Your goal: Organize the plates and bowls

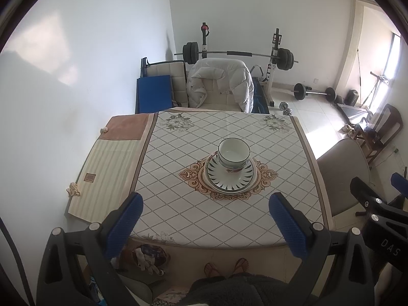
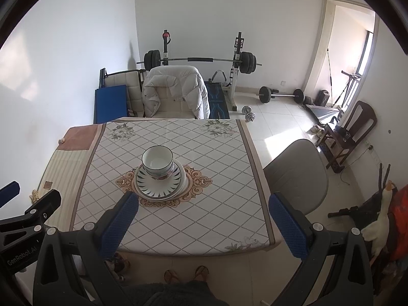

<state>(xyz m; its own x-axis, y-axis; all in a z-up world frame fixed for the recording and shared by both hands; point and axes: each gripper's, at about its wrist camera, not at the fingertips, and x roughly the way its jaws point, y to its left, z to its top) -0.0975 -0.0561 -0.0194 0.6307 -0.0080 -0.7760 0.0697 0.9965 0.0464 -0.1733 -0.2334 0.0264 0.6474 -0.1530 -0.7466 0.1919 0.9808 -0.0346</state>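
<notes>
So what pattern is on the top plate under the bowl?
White top plate with dark, pointed leaf-like marks radiating round its rim; clearest in the left wrist view.

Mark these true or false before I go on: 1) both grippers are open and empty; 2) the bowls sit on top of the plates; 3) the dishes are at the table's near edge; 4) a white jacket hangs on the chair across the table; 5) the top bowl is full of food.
1) True. The left gripper and right gripper both stand open, holding nothing.
2) True. The bowls rest on the plates.
3) False. The stack sits near the middle of the table, on the ornate medallion.
4) True. The white jacket drapes over the far chair.
5) False. The top bowl looks empty.
</notes>
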